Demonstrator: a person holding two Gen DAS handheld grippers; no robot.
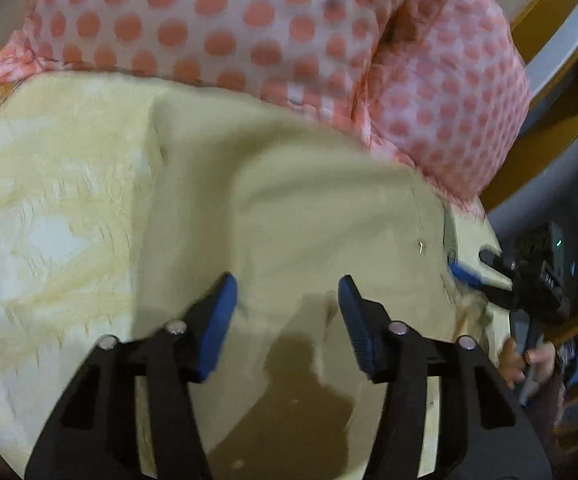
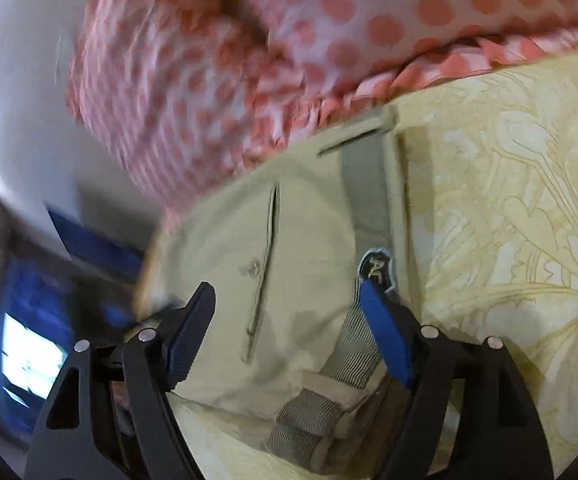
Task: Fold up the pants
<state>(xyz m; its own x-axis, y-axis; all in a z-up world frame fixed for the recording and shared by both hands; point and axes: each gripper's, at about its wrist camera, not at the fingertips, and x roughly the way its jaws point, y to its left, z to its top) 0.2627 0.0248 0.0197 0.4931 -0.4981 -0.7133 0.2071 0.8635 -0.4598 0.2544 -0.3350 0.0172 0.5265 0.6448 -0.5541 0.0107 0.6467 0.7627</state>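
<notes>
My left gripper (image 1: 287, 316) hangs spread over the khaki pants (image 1: 289, 200), which lie on the yellow bedspread (image 1: 49, 208) with the polka-dot pillow (image 1: 249, 24) at twelve o'clock. My right gripper (image 2: 289, 328) is spread too, above the waistband (image 2: 365, 200) end. Motion blur hides how many layers there are; I judge a fold just laid. Next: pinch an edge at both ends together.

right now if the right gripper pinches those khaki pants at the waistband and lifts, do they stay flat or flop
The pants would probably flop: thin cloth, already draping in soft folds. The layered waistband looks firmer, so the right gripper should hold. Probably light.
</notes>
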